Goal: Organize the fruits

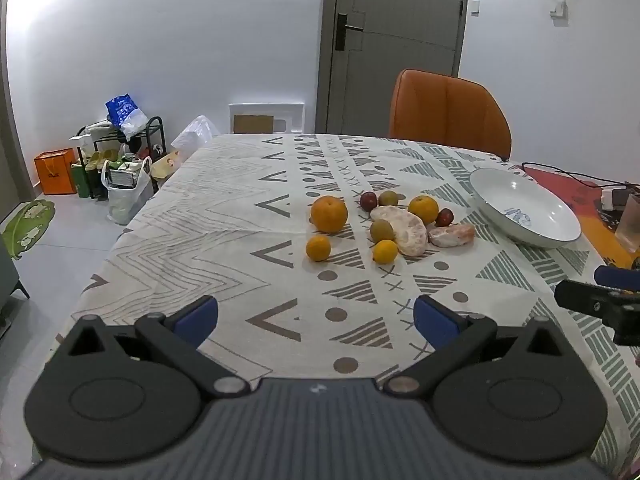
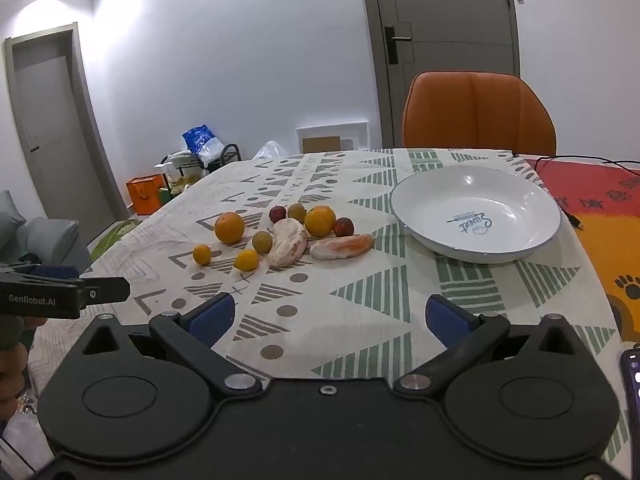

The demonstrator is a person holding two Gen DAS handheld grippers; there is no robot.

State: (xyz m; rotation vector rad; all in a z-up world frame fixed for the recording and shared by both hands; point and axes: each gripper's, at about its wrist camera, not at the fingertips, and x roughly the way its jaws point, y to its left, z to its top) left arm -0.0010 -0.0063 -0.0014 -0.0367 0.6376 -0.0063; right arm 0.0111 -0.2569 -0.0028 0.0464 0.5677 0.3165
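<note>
A cluster of fruit lies on the patterned tablecloth: a large orange (image 1: pixel 329 213) (image 2: pixel 229 227), a second orange (image 1: pixel 423 209) (image 2: pixel 320 221), small yellow citrus (image 1: pixel 318 248) (image 2: pixel 246 260), green-brown fruits (image 1: pixel 382 230) (image 2: pixel 262 241), dark red fruits (image 1: pixel 368 201) (image 2: pixel 343 227) and peeled pomelo pieces (image 1: pixel 412 232) (image 2: pixel 287 242). An empty white bowl (image 1: pixel 560 236) (image 2: pixel 540 240) stands right of them. My left gripper (image 1: pixel 316 316) is open and empty, well short of the fruit. My right gripper (image 2: pixel 327 316) is open and empty, nearer the bowl.
An orange chair (image 1: pixel 450 114) (image 2: pixel 478 110) stands behind the table. A red-orange mat (image 2: pixel 600 216) with a black cable lies at the right. A phone (image 2: pixel 632 392) sits at the right edge. Bags and a rack (image 1: pixel 120 152) are on the floor at the left.
</note>
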